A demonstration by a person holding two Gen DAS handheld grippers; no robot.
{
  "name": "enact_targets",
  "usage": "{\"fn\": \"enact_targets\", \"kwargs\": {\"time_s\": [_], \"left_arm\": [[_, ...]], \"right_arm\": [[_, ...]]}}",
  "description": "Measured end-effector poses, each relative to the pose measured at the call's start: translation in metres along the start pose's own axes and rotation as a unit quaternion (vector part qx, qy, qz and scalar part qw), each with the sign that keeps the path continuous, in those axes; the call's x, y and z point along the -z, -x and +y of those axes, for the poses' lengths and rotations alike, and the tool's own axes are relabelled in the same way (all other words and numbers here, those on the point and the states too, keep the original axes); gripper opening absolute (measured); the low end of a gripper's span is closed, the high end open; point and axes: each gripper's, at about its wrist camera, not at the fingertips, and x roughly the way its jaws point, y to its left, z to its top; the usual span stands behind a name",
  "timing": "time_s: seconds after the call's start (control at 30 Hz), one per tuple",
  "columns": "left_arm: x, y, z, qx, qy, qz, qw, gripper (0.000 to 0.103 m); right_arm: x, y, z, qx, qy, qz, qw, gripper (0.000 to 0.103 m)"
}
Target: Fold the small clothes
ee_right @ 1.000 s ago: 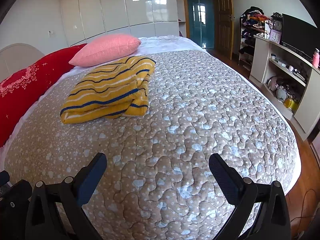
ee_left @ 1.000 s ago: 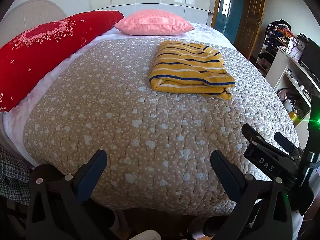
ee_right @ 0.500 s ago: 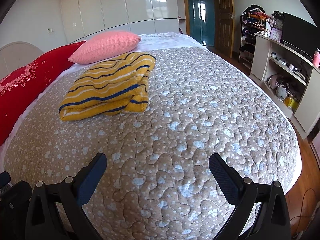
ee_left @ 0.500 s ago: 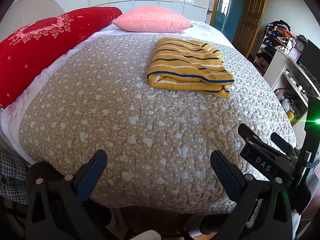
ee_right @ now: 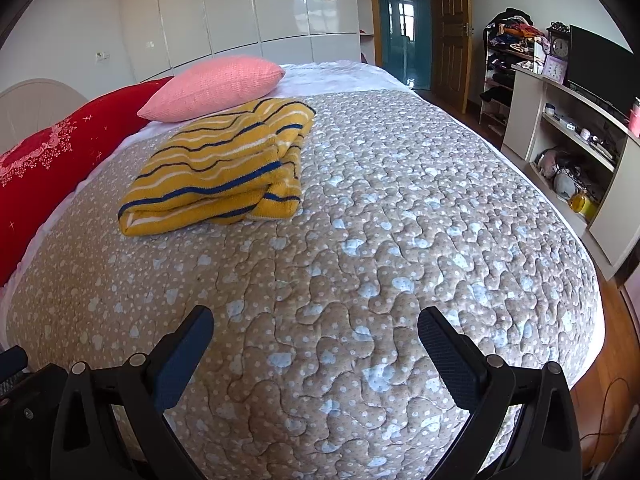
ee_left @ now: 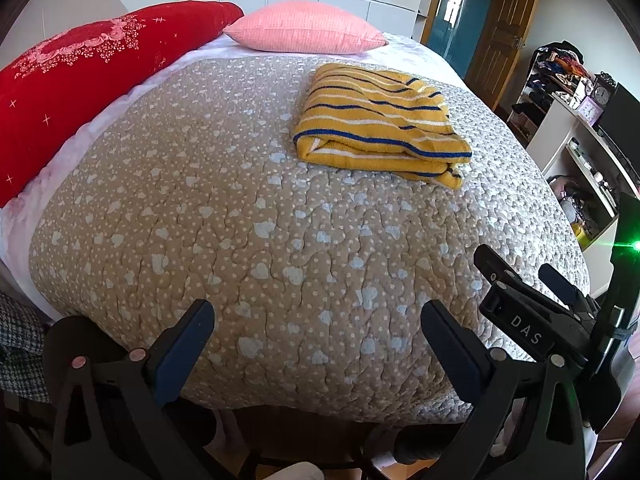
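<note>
Yellow striped sweater (ee_left: pixel 380 120) upper centre of the left wrist frame, folded into a compact stack on the quilted bedspread (ee_left: pixel 240 220), just short of the pink pillow (ee_left: pixel 304 26); likely set aside as finished. Left gripper (ee_left: pixel 316 332) at bottom of frame, spread wide, empty. Right gripper (ee_right: pixel 316 336) likewise released, holding nothing, well apart from the garment. Red pillow (ee_right: pixel 48 152) at left edge.
</note>
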Motion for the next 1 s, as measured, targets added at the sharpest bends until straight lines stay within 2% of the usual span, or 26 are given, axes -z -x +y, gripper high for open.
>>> {"fn": "enact_targets", "kwargs": {"time_s": [1.0], "left_arm": [[0.0019,-0.0064,0.0071,0.005,0.015,0.014,0.9998,0.103]], "right_arm": [[0.0045,-0.0019,0.0042,0.002,0.014,0.001,1.0,0.103]]}}
